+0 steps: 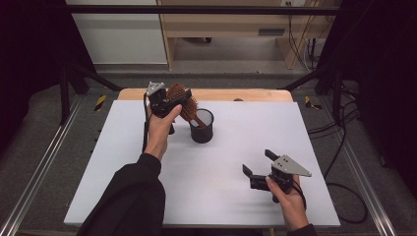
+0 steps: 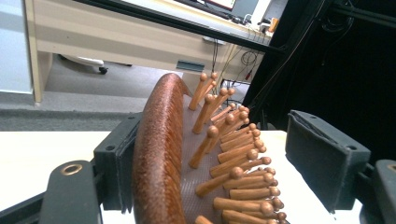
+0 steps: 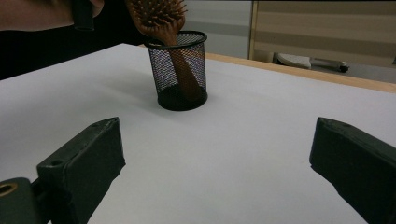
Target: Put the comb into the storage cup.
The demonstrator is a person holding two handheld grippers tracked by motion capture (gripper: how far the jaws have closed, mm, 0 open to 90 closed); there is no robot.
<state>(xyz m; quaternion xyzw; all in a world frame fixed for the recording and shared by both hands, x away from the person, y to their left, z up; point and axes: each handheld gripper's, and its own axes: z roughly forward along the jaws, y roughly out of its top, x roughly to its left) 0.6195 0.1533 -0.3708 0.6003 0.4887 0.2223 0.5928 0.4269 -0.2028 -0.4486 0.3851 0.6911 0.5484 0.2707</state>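
L tongs (image 1: 173, 100): jaws wide, wooden hairbrush (image 2: 187, 158) head between them; brush back against one pad, bristle side clear of the other pad, so no clamp. Brush handle stands tilted in black mesh cup (image 3: 179, 70) at bench (image 1: 206, 191) rear-centre. R tongs (image 1: 259, 163): jaws fully apart, nothing between, near bench front.

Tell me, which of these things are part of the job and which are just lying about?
In the job:
- hairbrush, handle down in the mesh cup
- left gripper, jaws apart around the brush head
- right gripper, open, idle over the table

Lying about:
- wooden desk
- floor cables
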